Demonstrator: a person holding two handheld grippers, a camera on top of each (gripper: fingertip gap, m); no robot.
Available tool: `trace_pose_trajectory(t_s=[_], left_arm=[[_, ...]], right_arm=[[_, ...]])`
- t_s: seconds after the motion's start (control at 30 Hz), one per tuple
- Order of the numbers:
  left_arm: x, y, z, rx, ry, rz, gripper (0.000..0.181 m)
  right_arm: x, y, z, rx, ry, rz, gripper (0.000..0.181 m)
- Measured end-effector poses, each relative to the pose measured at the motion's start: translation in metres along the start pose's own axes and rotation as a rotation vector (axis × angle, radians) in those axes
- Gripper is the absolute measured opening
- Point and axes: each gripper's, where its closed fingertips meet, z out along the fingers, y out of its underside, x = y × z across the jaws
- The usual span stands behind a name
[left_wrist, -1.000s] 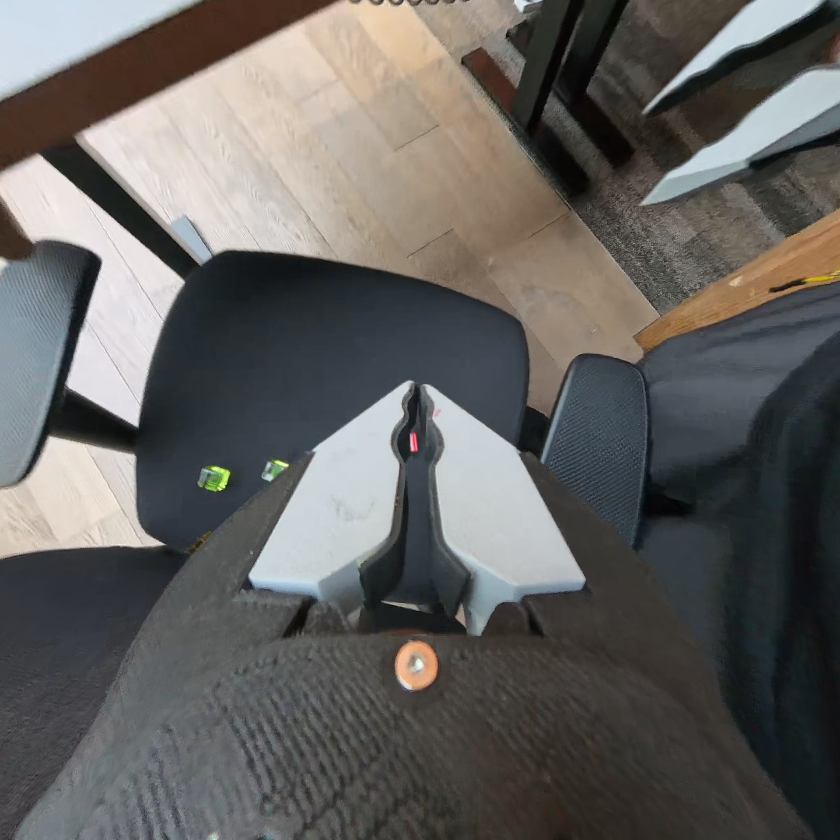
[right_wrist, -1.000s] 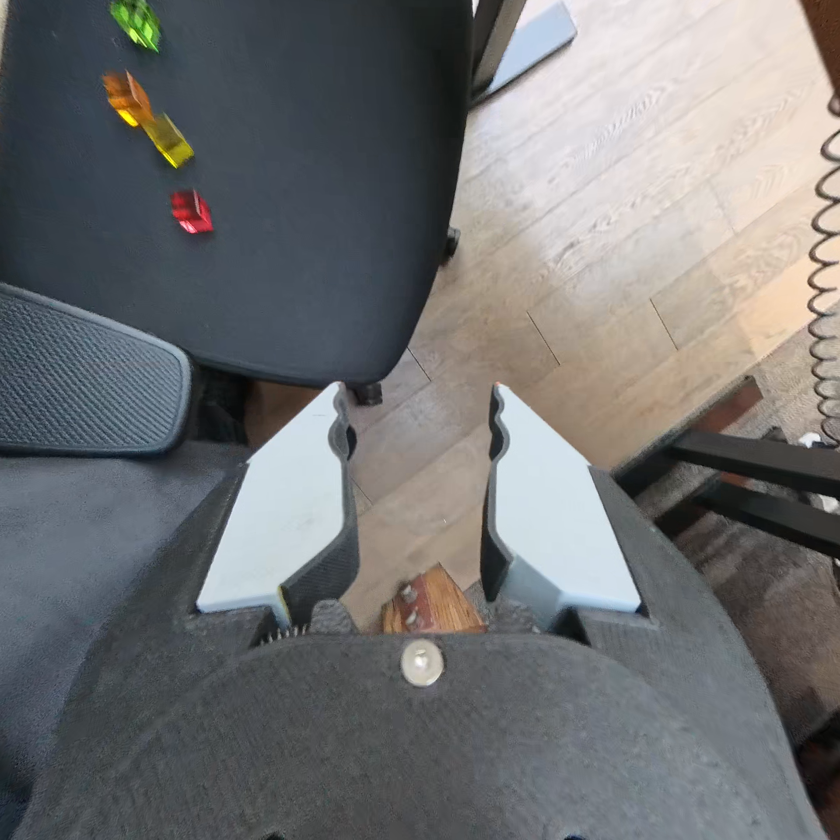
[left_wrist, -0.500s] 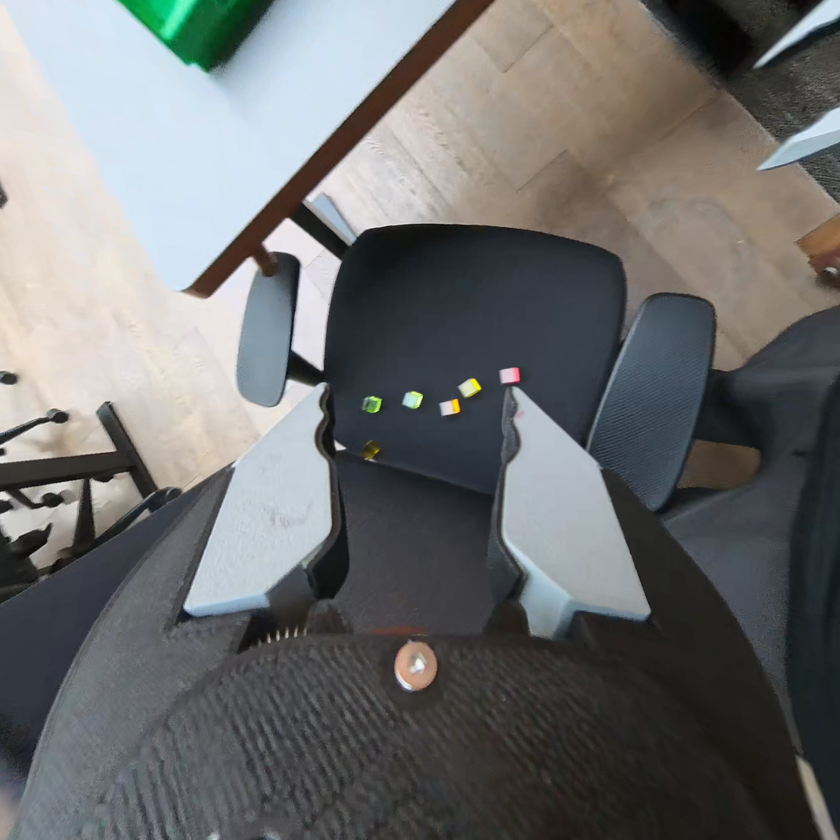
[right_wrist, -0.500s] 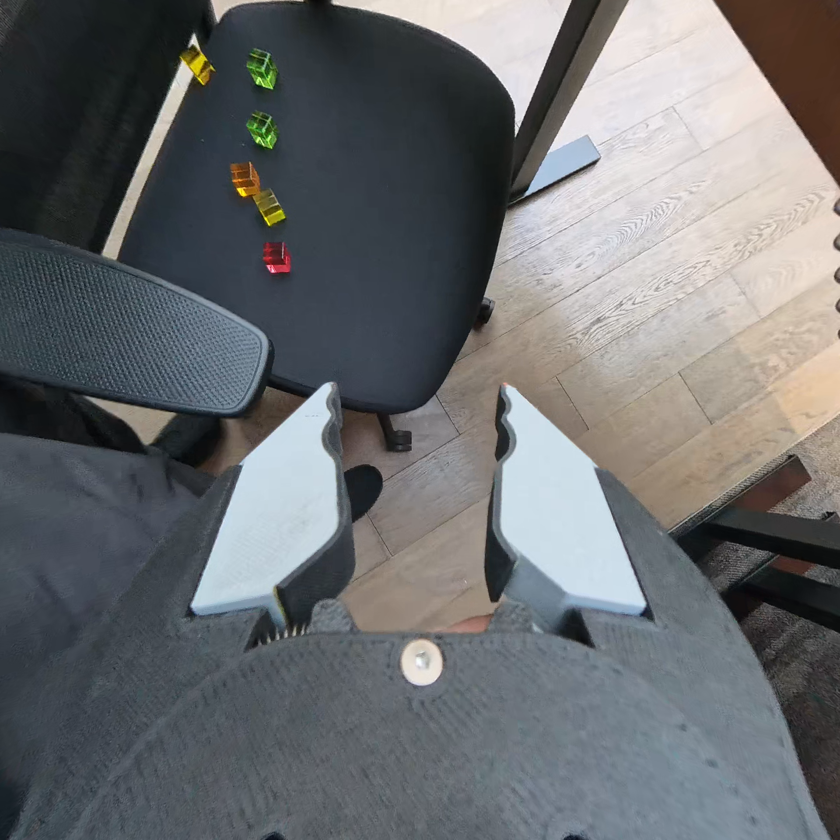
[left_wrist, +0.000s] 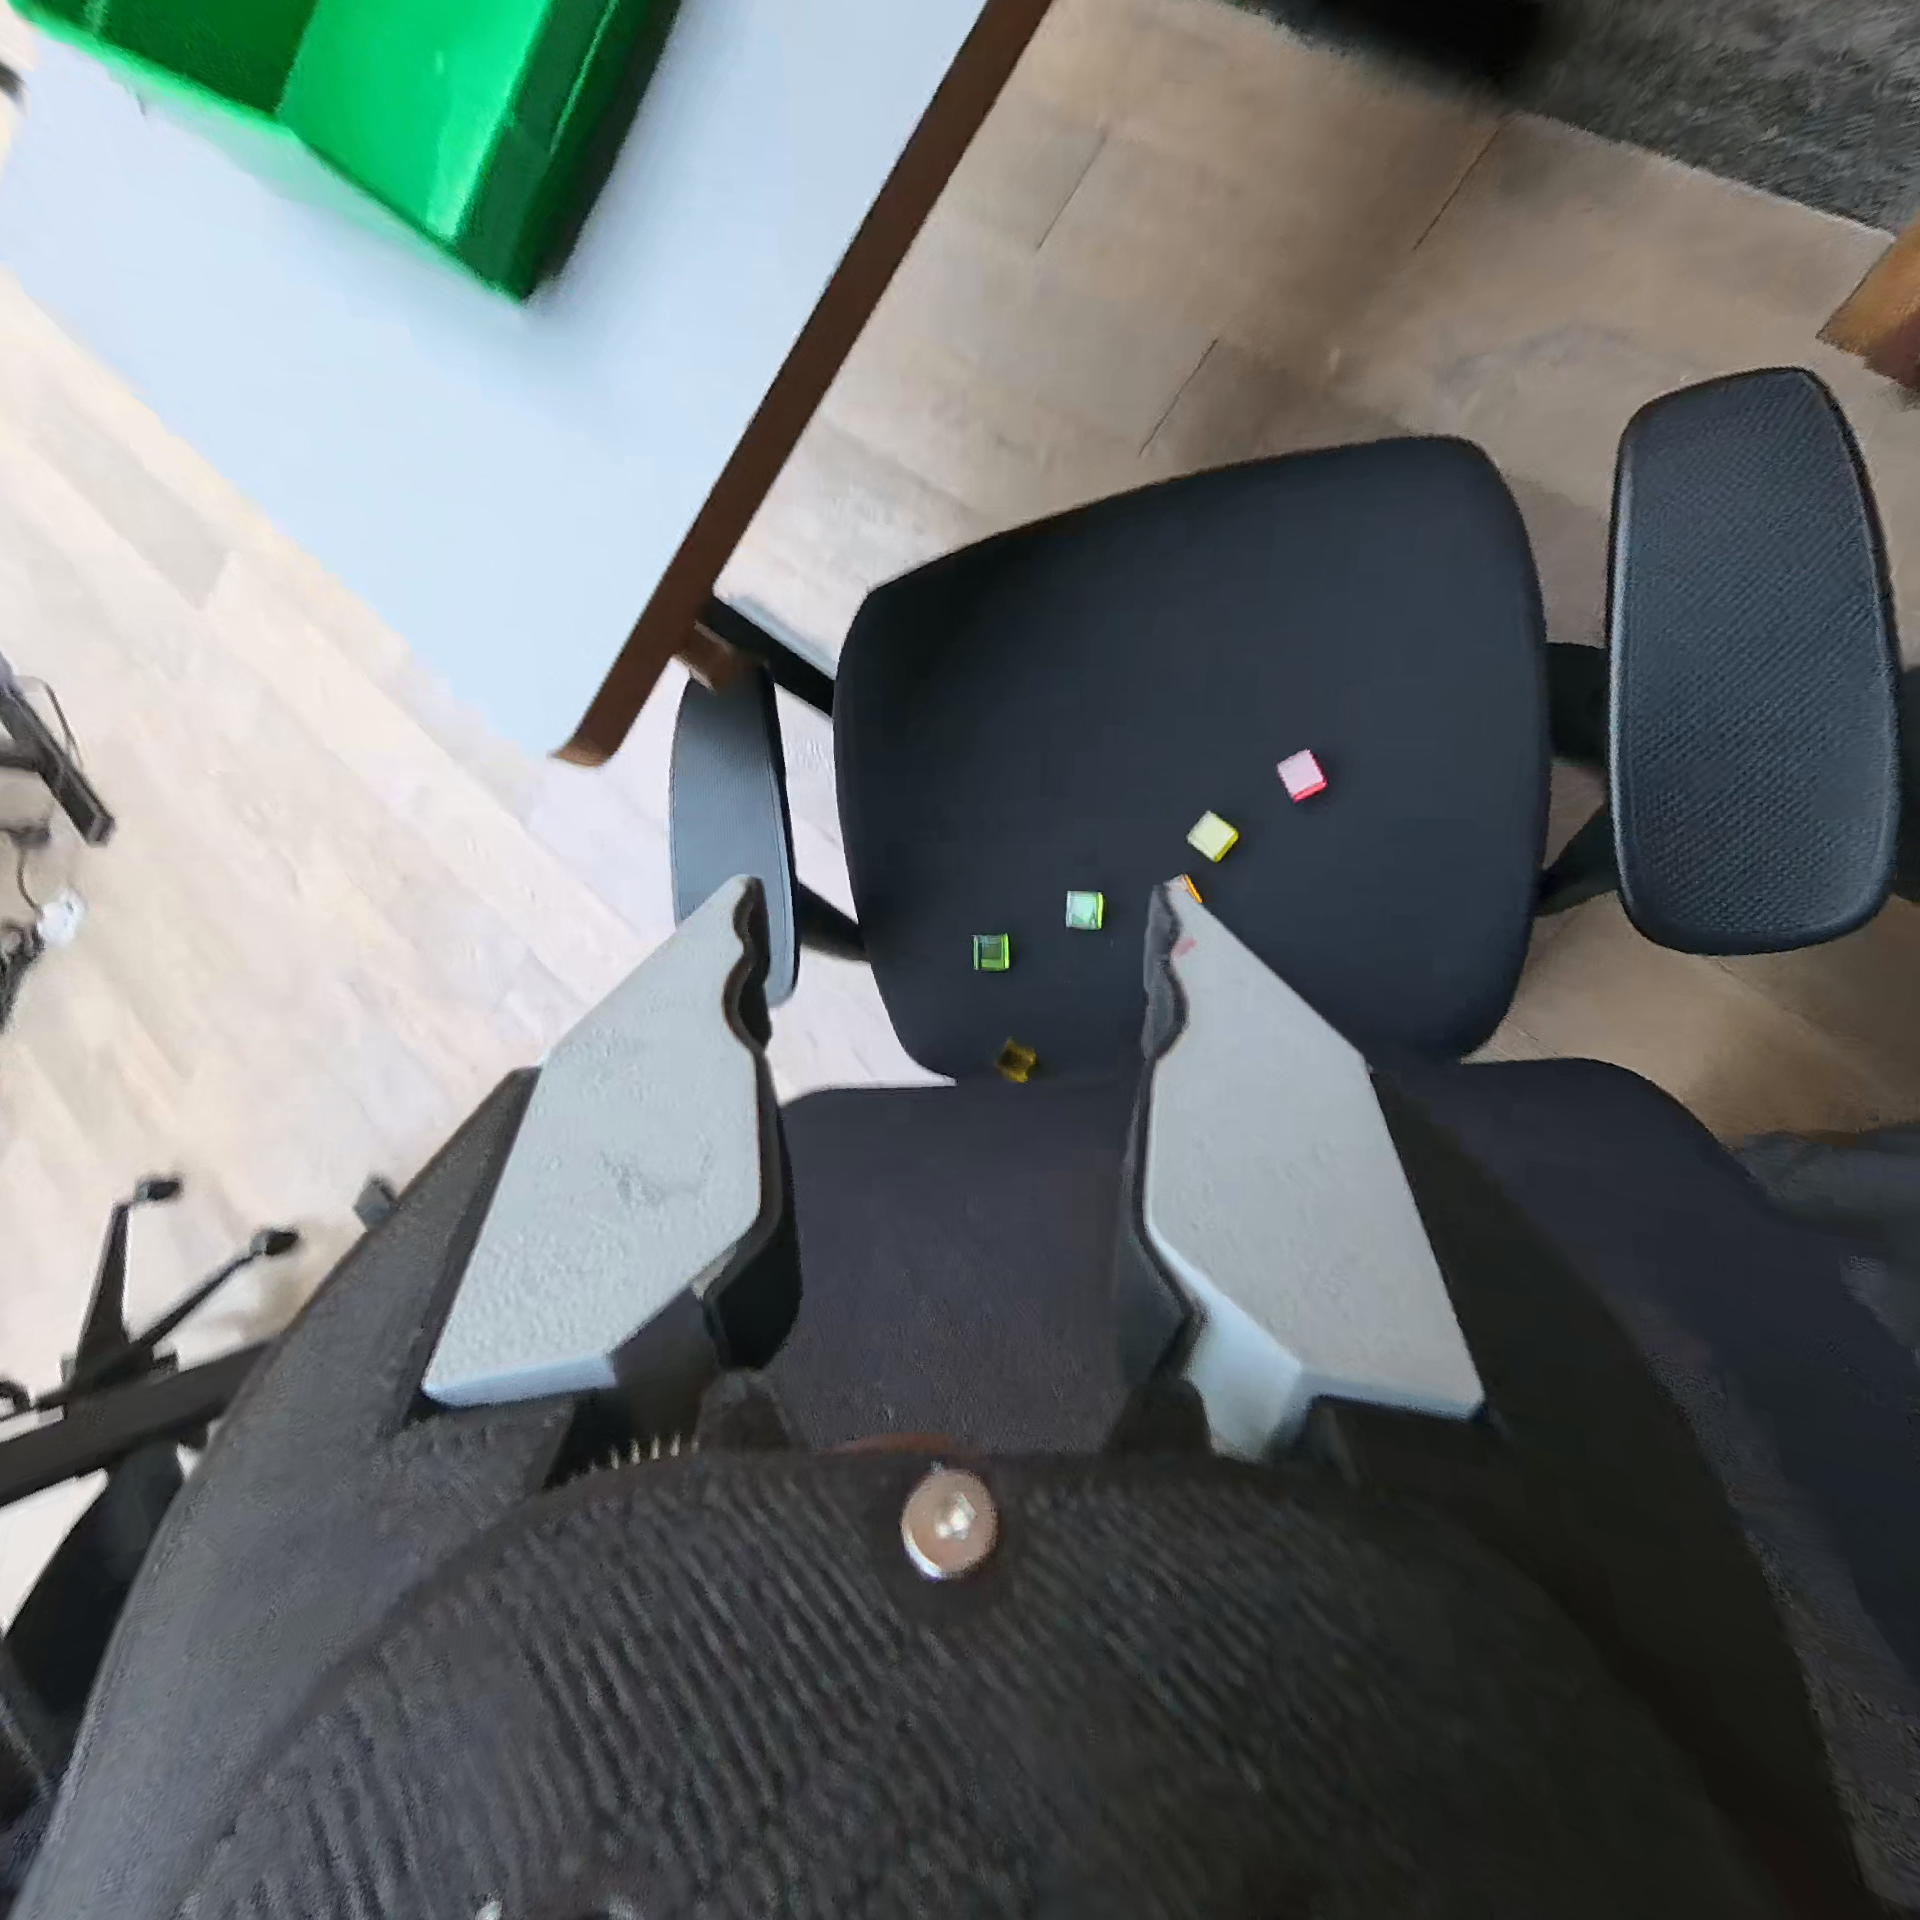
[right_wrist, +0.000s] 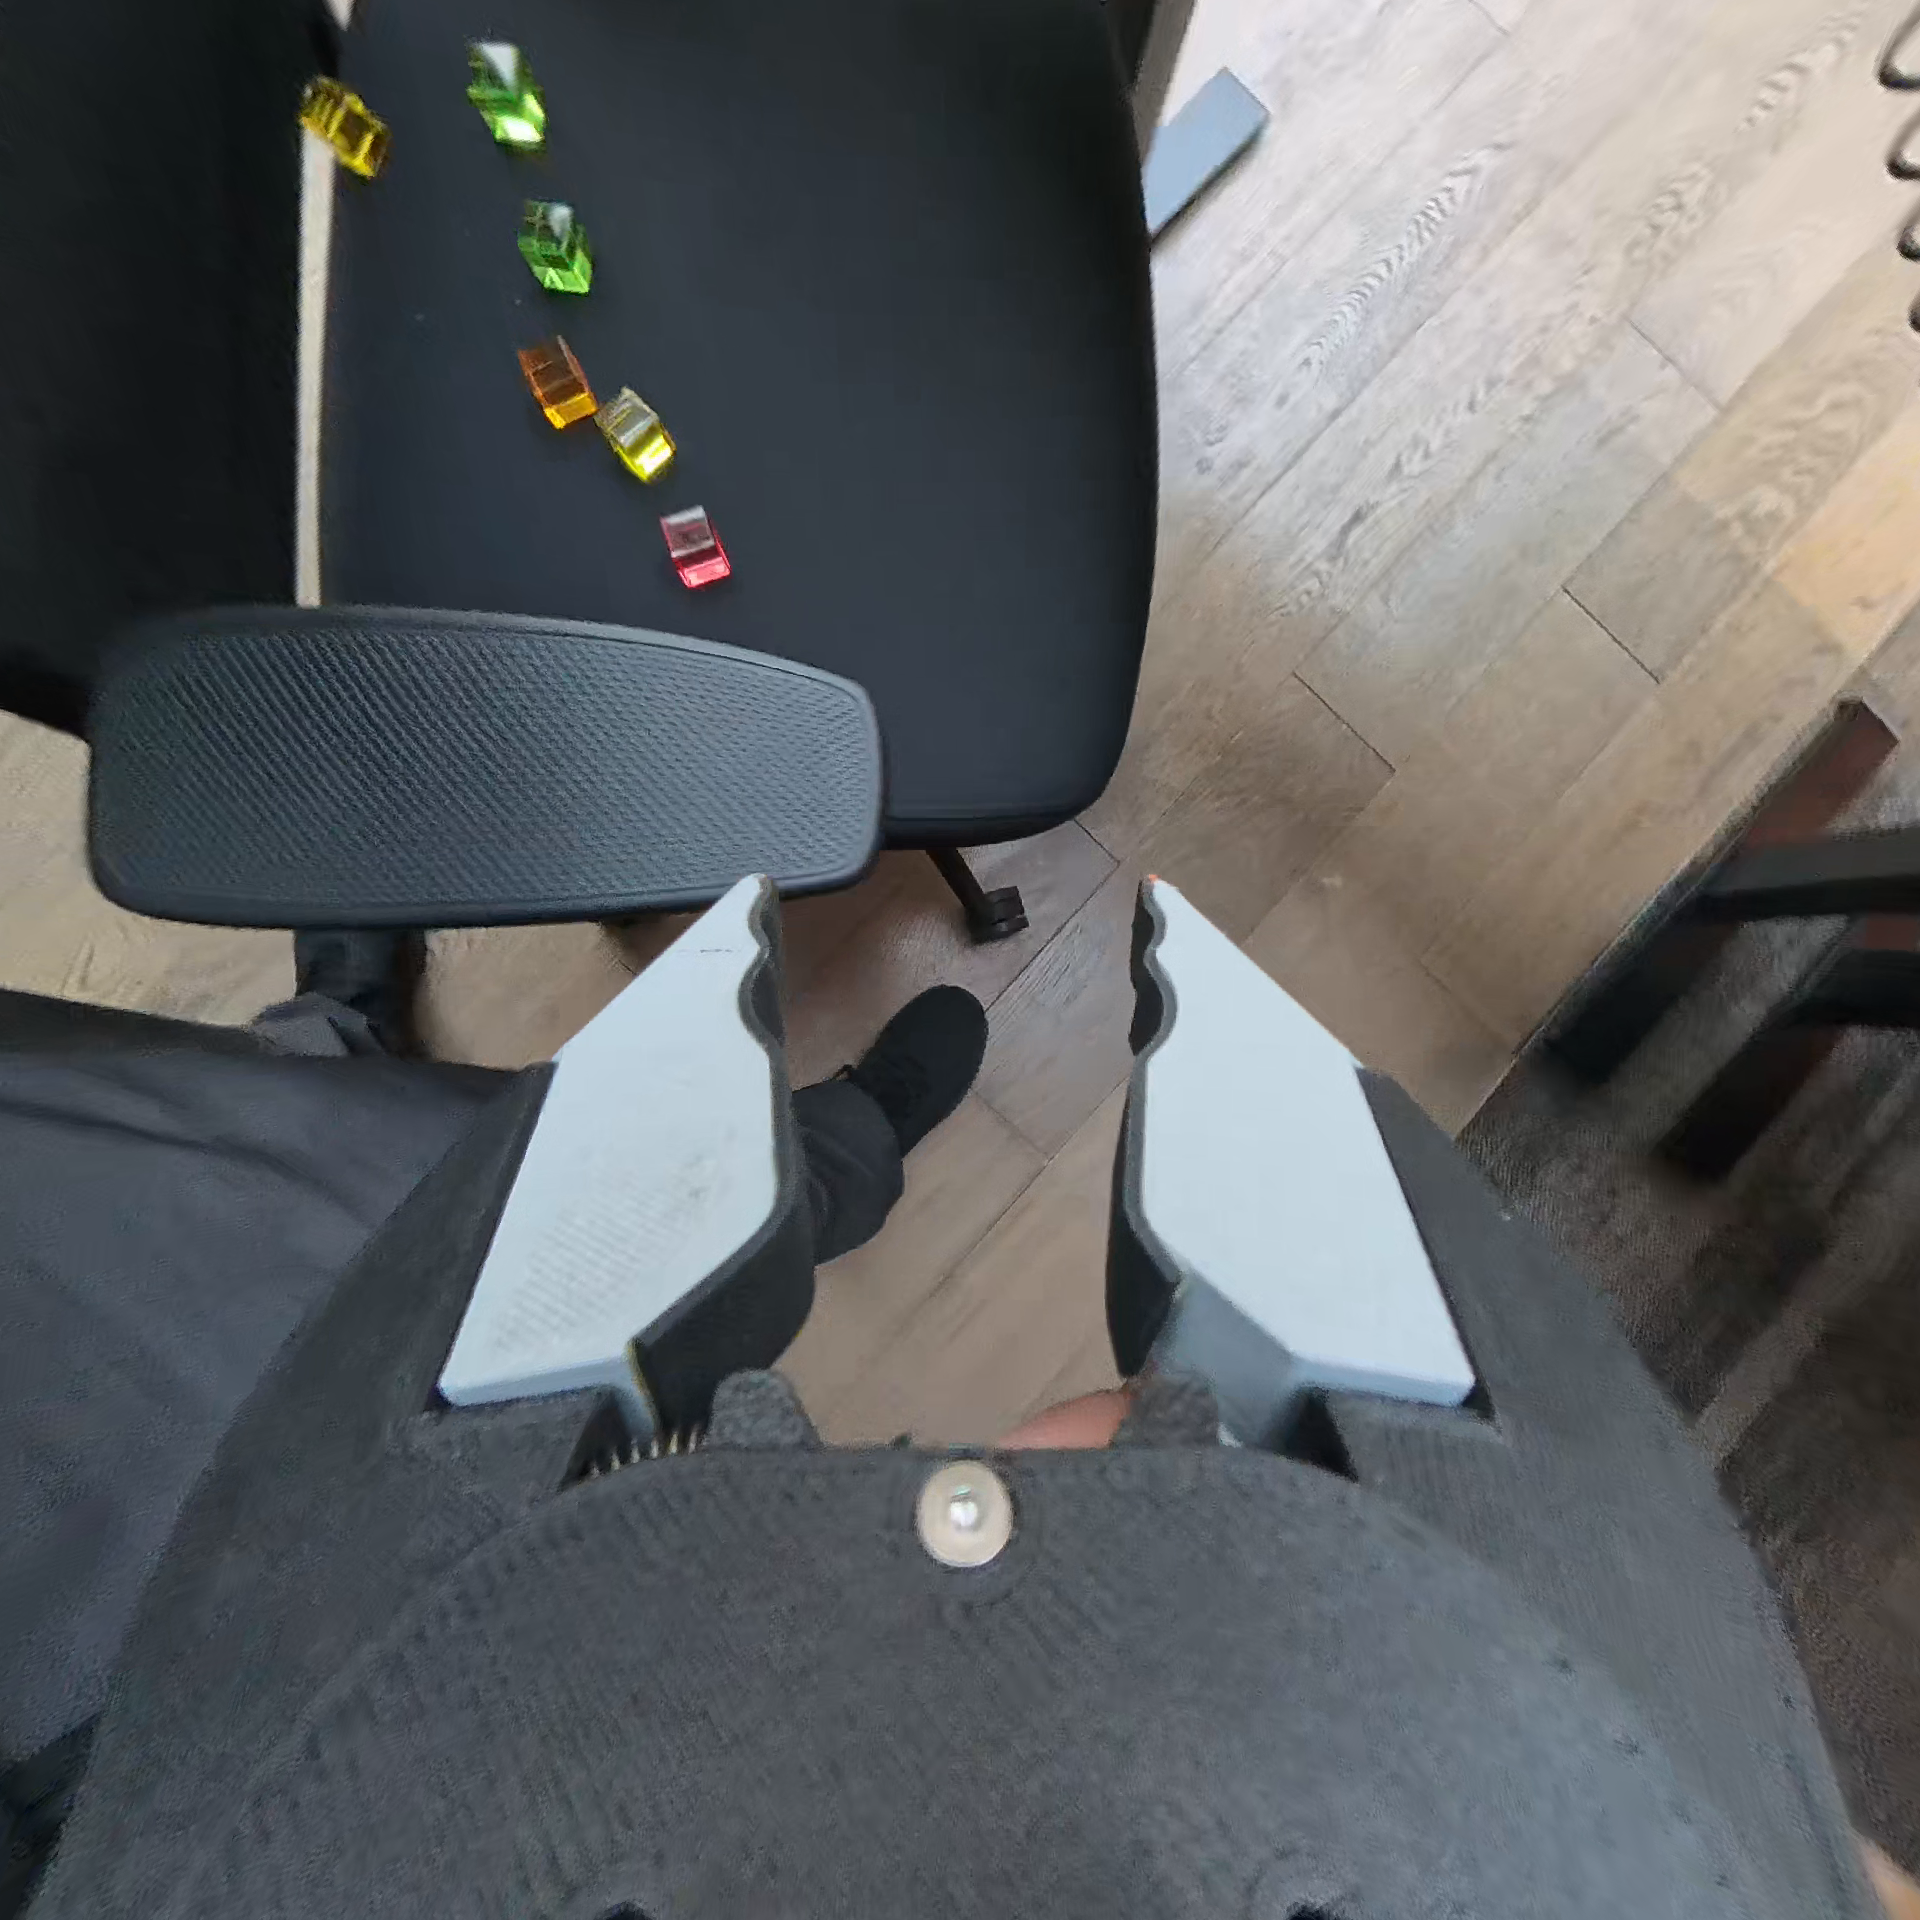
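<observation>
Both tools are empty. The left hand-held gripper is spread wide and hovers high above the chair seat; the right hand-held gripper is also wide, over the wooden floor beside the seat.

On the seat lie six small clear cubes: red cube nearest the armrest, then yellow cube touching orange cube, then two green cubes, and one more yellow at the seat's back edge.

They look like hard, light, glossy plastic, probably slippery. I would pinch one on two opposite flat faces. The soft seat may let it tilt.
</observation>
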Motion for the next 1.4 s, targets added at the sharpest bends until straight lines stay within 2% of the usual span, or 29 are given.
trace_pose_trajectory(t_s=[0.17,0.27,0.4,0.57,0.83,1.0,1.13,1.23,1.3,1.4], left_arm=[[0.019,-0.003,0.01,0.202,0.037,-0.073,0.055],[0.031,-0.001,0.013,0.241,0.033,0.001,0.049],[0.045,-0.011,0.02,0.276,0.078,0.053,0.046],[0.042,-0.006,0.034,0.24,0.053,0.033,0.045],[0.045,0.022,0.056,0.08,0.057,0.01,0.045],[0.053,0.024,0.064,0.049,0.094,-0.01,0.046],[0.021,-0.006,0.051,0.099,0.121,-0.066,0.042],[-0.014,-0.02,0.049,0.098,0.208,0.041,0.042],[-0.038,-0.021,0.053,0.085,0.259,0.108,0.043],[-0.063,-0.024,0.07,0.108,0.32,0.118,0.038]], right_arm=[[-0.065,-0.03,-0.028,0.018,0.1,0.098,0.057],[-0.104,-0.047,-0.041,0.019,0.1,0.029,0.05],[-0.127,-0.058,-0.044,0.04,0.124,-0.064,0.034],[-0.137,-0.07,-0.026,0.082,0.031,-0.012,0.034],[-0.149,-0.08,0.033,0.106,-0.167,0.099,0.041],[-0.161,-0.08,0.049,0.095,-0.216,0.128,0.042],[-0.159,-0.097,0.05,0.115,-0.17,0.186,0.043],[-0.159,-0.103,0.05,0.106,-0.093,0.235,0.044],[-0.162,-0.101,0.048,0.076,-0.023,0.256,0.044],[-0.171,-0.101,0.039,0.051,0.074,0.331,0.044]])
